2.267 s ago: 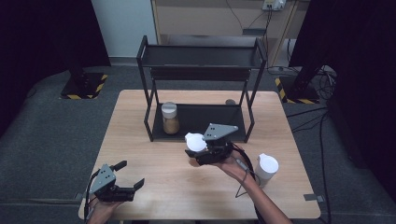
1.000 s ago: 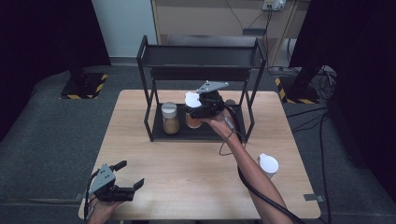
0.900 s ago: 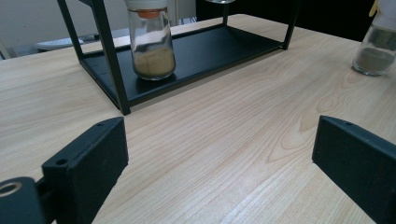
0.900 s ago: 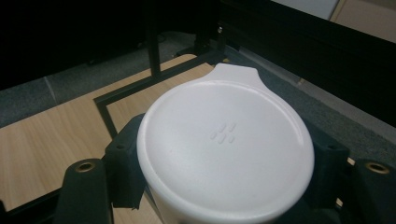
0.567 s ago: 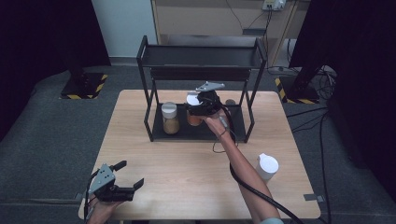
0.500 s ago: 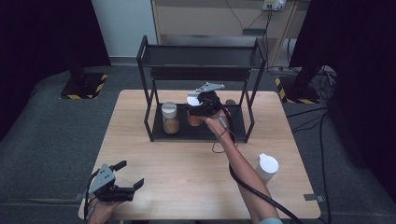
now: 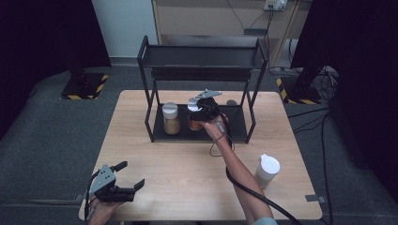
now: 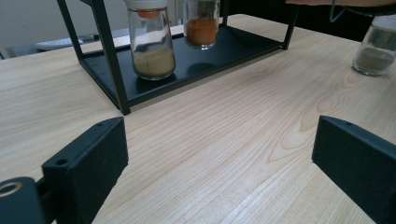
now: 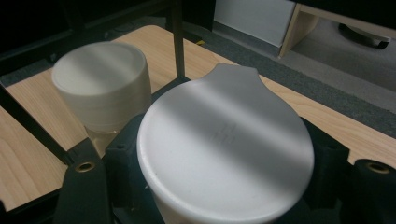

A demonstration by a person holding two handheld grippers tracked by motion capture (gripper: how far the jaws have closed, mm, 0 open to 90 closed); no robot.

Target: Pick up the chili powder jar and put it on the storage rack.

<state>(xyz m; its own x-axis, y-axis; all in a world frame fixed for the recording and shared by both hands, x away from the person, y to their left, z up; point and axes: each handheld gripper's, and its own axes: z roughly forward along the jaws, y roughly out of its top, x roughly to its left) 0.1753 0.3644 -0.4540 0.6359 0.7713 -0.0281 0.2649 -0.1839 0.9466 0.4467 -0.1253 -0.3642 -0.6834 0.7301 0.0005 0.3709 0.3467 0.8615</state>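
Orange-powder jar [image 7: 195, 117] lowered beside tan-powder jar [image 7: 171, 119]

A white-lidded jar [image 7: 267, 169] stands lower right on the table [image 7: 187, 178] (contents greyish, perhaps pepper); cables [image 7: 324, 140] cross the floor.

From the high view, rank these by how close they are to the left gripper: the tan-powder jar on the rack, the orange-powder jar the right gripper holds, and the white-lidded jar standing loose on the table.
1. tan-powder jar, on the rack's bottom shelf, left side.
2. orange-powder jar, just right of it on the same shelf, held in the right gripper.
3. white-lidded jar, alone near the table's right edge.

The left gripper sits at the table's near left corner.
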